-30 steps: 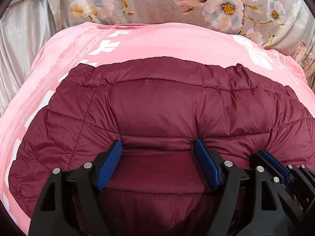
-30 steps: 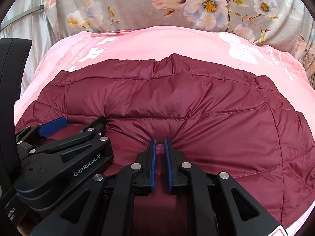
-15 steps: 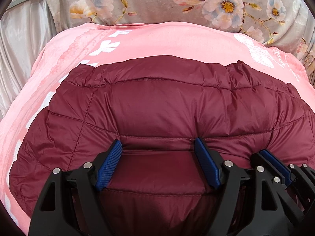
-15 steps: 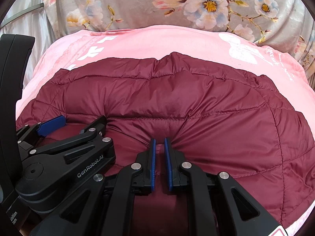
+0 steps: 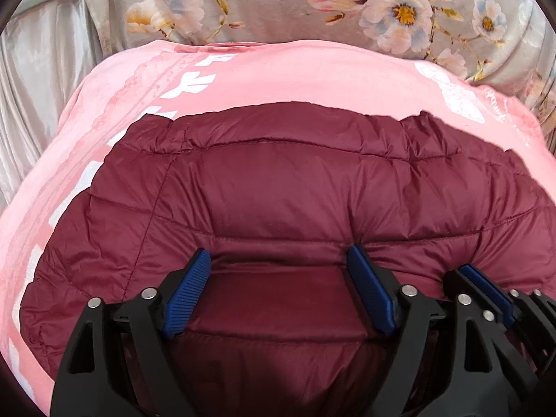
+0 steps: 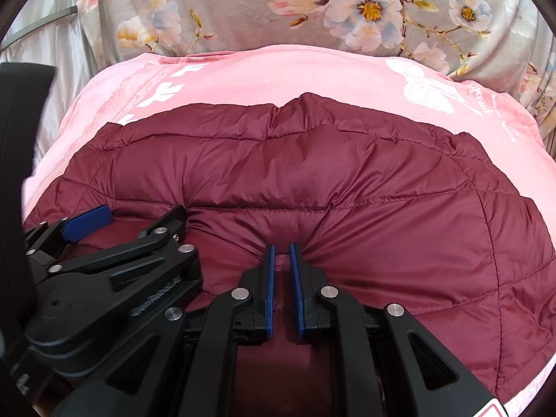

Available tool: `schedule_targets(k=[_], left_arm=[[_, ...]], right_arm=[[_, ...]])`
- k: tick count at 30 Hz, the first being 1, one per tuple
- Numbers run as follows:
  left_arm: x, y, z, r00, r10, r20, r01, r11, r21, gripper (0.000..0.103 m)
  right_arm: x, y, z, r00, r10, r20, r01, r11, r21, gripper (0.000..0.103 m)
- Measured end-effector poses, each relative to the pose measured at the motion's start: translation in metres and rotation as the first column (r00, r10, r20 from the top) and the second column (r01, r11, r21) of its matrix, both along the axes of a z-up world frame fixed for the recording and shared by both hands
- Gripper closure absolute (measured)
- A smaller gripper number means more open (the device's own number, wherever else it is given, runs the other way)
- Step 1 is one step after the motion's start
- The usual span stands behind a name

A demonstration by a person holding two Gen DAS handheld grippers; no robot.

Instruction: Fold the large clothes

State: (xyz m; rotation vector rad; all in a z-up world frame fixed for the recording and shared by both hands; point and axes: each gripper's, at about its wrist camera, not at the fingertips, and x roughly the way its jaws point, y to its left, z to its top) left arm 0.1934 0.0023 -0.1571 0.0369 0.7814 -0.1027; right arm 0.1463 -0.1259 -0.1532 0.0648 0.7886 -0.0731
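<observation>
A maroon quilted puffer jacket (image 5: 278, 191) lies spread on a pink printed sheet (image 5: 295, 73); it also shows in the right wrist view (image 6: 347, 180). My left gripper (image 5: 279, 260) is open, its blue pads wide apart, resting over the jacket's near edge. My right gripper (image 6: 280, 248) is shut on a pinch of the jacket's near edge, with fabric puckered at its tips. The two grippers sit side by side: the left one shows at the left of the right wrist view (image 6: 139, 213), the right one at the right of the left wrist view (image 5: 486, 285).
A grey floral cloth (image 5: 312, 7) hangs behind the pink sheet (image 6: 295, 73). Pale satin fabric (image 5: 31, 80) lies at the left. A dark upright edge (image 6: 17, 139) stands at the far left of the right wrist view.
Both views have shifted slightly, with the jacket's far edge sitting a little lower in frame. Both grippers keep the same openings and the same places on the jacket.
</observation>
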Motion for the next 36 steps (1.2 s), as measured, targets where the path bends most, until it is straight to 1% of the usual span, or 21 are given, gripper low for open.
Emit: schedule_targets(k=[1, 4, 6, 7, 9, 11, 12, 14, 18, 20, 21, 22, 24, 28, 29, 30, 31, 32, 34, 35, 36], left_arm=[[-0.005, 0.008, 0.002, 1.000, -0.002, 0.000, 0.002, 1.000, -0.030, 0.018], [-0.029, 0.043, 0.013, 1.000, 0.023, 0.003, -0.023, 0.992, -0.127, 0.016], [-0.046, 0.080, 0.020, 0.999, 0.049, -0.005, -0.049, 0.974, -0.221, 0.014], [-0.054, 0.100, 0.023, 0.997, 0.070, -0.012, -0.071, 0.962, -0.263, 0.011], [-0.066, 0.140, 0.024, 0.991, 0.127, -0.036, -0.132, 0.934, -0.333, 0.011], [-0.075, 0.186, 0.019, 0.976, 0.201, -0.089, -0.220, 0.886, -0.408, 0.011], [-0.079, 0.203, 0.017, 0.965, 0.237, -0.112, -0.262, 0.861, -0.436, 0.011], [-0.084, 0.223, 0.011, 0.949, 0.282, -0.139, -0.314, 0.830, -0.462, 0.011], [-0.080, 0.231, -0.002, 0.947, 0.256, -0.192, -0.319, 0.800, -0.508, 0.011], [-0.073, 0.224, -0.009, 0.950, 0.226, -0.216, -0.308, 0.796, -0.521, 0.011], [-0.072, 0.219, -0.010, 0.950, 0.234, -0.207, -0.308, 0.808, -0.503, 0.009], [-0.069, 0.211, -0.009, 0.955, 0.232, -0.186, -0.295, 0.826, -0.481, 0.009], [-0.064, 0.202, -0.009, 0.958, 0.219, -0.183, -0.281, 0.837, -0.469, 0.006], [-0.057, 0.194, -0.009, 0.959, 0.226, -0.168, -0.280, 0.841, -0.463, 0.007], [-0.055, 0.192, -0.008, 0.961, 0.220, -0.167, -0.274, 0.837, -0.473, 0.008], [-0.055, 0.191, -0.008, 0.962, 0.215, -0.168, -0.271, 0.834, -0.481, 0.016], [-0.054, 0.190, -0.007, 0.966, 0.195, -0.171, -0.256, 0.828, -0.499, 0.029], [-0.050, 0.187, -0.006, 0.969, 0.173, -0.175, -0.240, 0.827, -0.508, 0.038], [-0.050, 0.179, -0.002, 0.975, 0.147, -0.169, -0.214, 0.835, -0.506, 0.054], [-0.051, 0.175, 0.002, 0.978, 0.139, -0.156, -0.199, 0.844, -0.498, 0.059], [-0.052, 0.172, 0.007, 0.981, 0.130, -0.141, -0.184, 0.852, -0.491, 0.069]], right_arm=[[-0.001, 0.000, 0.001, 1.000, 0.000, 0.002, 0.000, 1.000, -0.005, 0.090], [-0.007, 0.006, 0.007, 1.000, 0.002, 0.009, -0.002, 0.999, -0.034, 0.090], [-0.015, 0.008, 0.014, 1.000, 0.005, 0.025, -0.005, 1.000, -0.013, 0.090], [-0.019, 0.009, 0.019, 1.000, 0.001, 0.030, -0.001, 1.000, 0.013, 0.090], [-0.024, 0.012, 0.026, 1.000, 0.010, 0.028, -0.011, 0.998, 0.067, 0.090], [-0.030, 0.018, 0.029, 0.999, 0.029, 0.021, -0.032, 0.990, 0.138, 0.090], [-0.031, 0.020, 0.030, 0.999, 0.036, 0.021, -0.039, 0.987, 0.154, 0.090], [-0.032, 0.029, 0.025, 0.999, 0.050, 0.007, -0.050, 0.986, 0.157, 0.089], [-0.038, 0.040, 0.022, 0.999, 0.051, 0.015, -0.052, 0.994, 0.099, 0.089], [-0.043, 0.043, 0.025, 0.998, 0.062, 0.018, -0.063, 0.994, 0.091, 0.089], [-0.045, 0.044, 0.024, 0.998, 0.069, 0.014, -0.070, 0.993, 0.090, 0.089], [-0.046, 0.044, 0.024, 0.997, 0.072, 0.012, -0.072, 0.993, 0.088, 0.089], [-0.048, 0.045, 0.019, 0.997, 0.076, 0.004, -0.076, 0.994, 0.080, 0.089], [-0.046, 0.047, 0.009, 0.997, 0.074, -0.003, -0.074, 0.995, 0.068, 0.089], [-0.046, 0.047, 0.008, 0.997, 0.075, -0.002, -0.075, 0.995, 0.062, 0.089], [-0.046, 0.048, 0.006, 0.997, 0.075, 0.000, -0.075, 0.996, 0.057, 0.089], [-0.046, 0.049, 0.004, 0.997, 0.075, 0.004, -0.075, 0.996, 0.052, 0.089], [-0.046, 0.049, 0.003, 0.997, 0.074, 0.006, -0.075, 0.996, 0.051, 0.089], [-0.045, 0.047, 0.002, 0.997, 0.074, 0.005, -0.075, 0.995, 0.061, 0.089], [-0.045, 0.046, 0.002, 0.997, 0.075, 0.005, -0.075, 0.995, 0.067, 0.089], [-0.044, 0.045, 0.001, 0.997, 0.076, 0.005, -0.076, 0.995, 0.072, 0.089]])
